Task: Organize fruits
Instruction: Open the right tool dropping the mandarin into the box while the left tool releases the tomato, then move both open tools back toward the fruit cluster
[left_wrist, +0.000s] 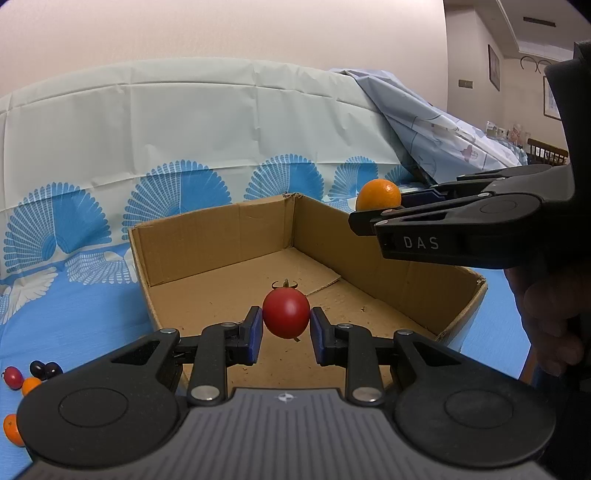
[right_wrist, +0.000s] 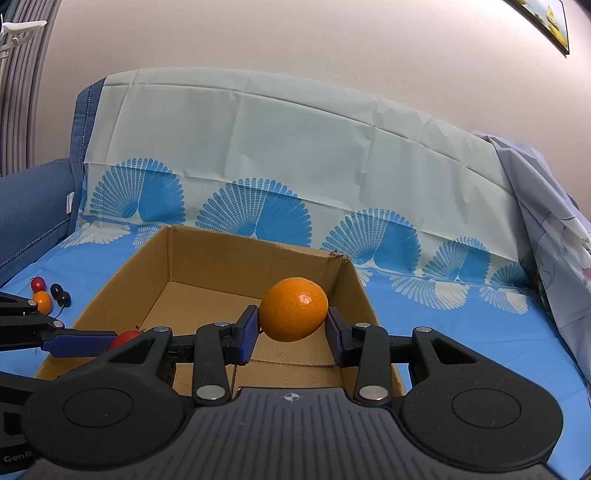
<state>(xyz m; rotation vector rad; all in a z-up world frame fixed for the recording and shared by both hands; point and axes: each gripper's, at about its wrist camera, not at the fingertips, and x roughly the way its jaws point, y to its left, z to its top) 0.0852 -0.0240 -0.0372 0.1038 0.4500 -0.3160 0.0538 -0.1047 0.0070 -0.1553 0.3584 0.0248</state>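
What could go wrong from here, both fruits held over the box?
1. The left hand-held gripper pinches the smooth red tomato only at its sides; it may slip or bruise.
2. The orange in the right hand-held gripper hangs well above the floor of the cardboard box; released there, it could bounce or roll.
3. The two grippers are close together; they might collide.

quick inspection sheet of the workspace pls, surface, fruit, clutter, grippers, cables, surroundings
surface: blue patterned cloth, also draped up behind.
job's things: open cardboard box, nothing lying in it; tomato and orange held over it; loose fruit left of the box: red, orange and dark pieces.
clutter: crumbs on the box floor.
grippers: left gripper shut on the tomato; right gripper shut on the orange.
cables: nothing seen.
surroundings: plain wall, framed picture, rumpled sheet at right.
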